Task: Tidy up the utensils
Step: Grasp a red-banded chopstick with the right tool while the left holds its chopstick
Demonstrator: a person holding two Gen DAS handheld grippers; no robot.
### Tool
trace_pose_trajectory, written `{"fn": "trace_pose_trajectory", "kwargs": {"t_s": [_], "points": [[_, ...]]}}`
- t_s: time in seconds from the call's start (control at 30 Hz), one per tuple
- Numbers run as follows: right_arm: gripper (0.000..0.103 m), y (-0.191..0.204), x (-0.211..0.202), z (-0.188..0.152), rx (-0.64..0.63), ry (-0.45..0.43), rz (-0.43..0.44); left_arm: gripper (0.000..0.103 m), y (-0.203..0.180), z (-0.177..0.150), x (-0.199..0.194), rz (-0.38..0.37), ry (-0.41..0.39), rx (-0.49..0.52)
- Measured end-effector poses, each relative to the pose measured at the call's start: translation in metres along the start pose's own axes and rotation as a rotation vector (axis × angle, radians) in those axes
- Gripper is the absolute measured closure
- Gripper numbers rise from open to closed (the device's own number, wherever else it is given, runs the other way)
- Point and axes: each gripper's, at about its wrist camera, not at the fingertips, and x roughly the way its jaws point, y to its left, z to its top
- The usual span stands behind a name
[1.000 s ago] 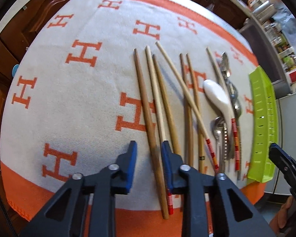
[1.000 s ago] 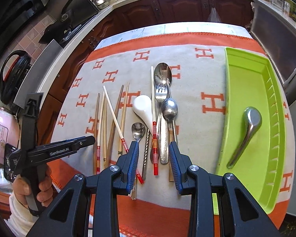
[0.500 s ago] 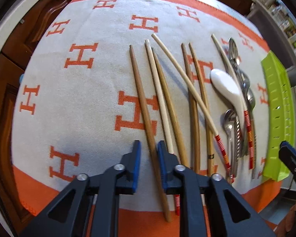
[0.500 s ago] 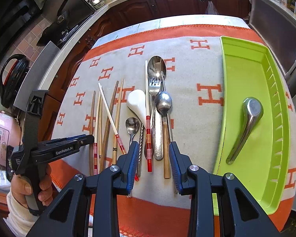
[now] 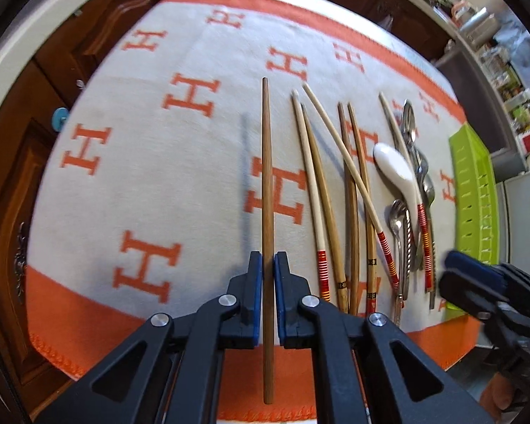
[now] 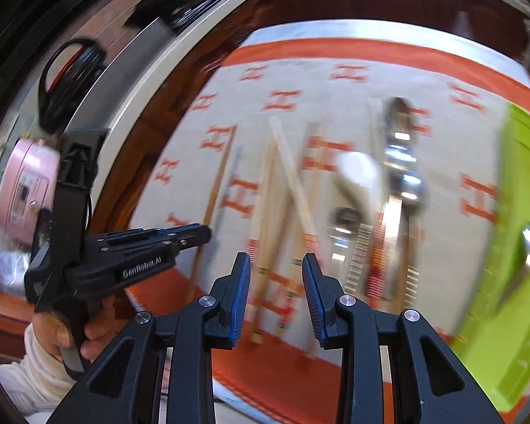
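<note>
Lifted off the woven cloth point(image 5: 159, 162), a slim wooden chopstick point(image 5: 267, 176) sits pinched in the left gripper point(image 5: 268, 296).

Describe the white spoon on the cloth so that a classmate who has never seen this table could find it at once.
Start at the cream cloth with orange H letters and move toward the lime-green tray. Just short of the tray lies a cluster of metal spoons. The white ceramic spoon rests at that cluster's chopstick side; it alone is glossy white, with a broad, rounded bowl.

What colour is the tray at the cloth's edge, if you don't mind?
Bright lime green; the tray shows best in the left wrist view.
</note>
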Motion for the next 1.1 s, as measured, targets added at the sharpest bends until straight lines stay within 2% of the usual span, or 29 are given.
{"fn": "trace_pose_trajectory", "kwargs": {"t_s": [0.07,0.13,0.33,0.6,0.77,0.87,0.9,0.93,1.1], "points": [[0.071,0.014,0.019,0.01,-0.011,0.047,0.019,0.098,0.011,-0.001,-0.009,-0.016,-0.021,-0.014],[0.076,0.023,0.04,0.018,0.008,0.106,0.038,0.098,0.023,-0.002,-0.016,-0.022,-0.037,-0.024],[0.082,0.023,0.085,0.03,0.096,0.223,0.038,0.098,0.046,-0.005,-0.018,-0.063,-0.049,-0.053],[0.082,0.035,0.112,0.034,0.066,0.253,-0.081,0.098,0.055,-0.005,-0.016,-0.087,-0.063,-0.049],[0.082,0.059,0.125,0.028,-0.039,0.24,-0.21,0.098,0.062,-0.005,-0.016,-0.099,-0.063,-0.063],[0.094,0.075,0.129,0.023,-0.135,0.207,-0.317,0.098,0.063,-0.005,-0.016,-0.104,-0.059,-0.068],[0.096,0.077,0.129,0.021,-0.146,0.196,-0.32,0.098,0.062,-0.005,-0.016,-0.105,-0.059,-0.067],[0.097,0.077,0.128,0.022,-0.137,0.194,-0.305,0.098,0.061,-0.005,-0.017,-0.108,-0.059,-0.065],[0.098,0.051,0.106,0.022,0.002,0.19,-0.091,0.098,0.048,-0.005,-0.024,-0.126,-0.064,-0.037]]}}
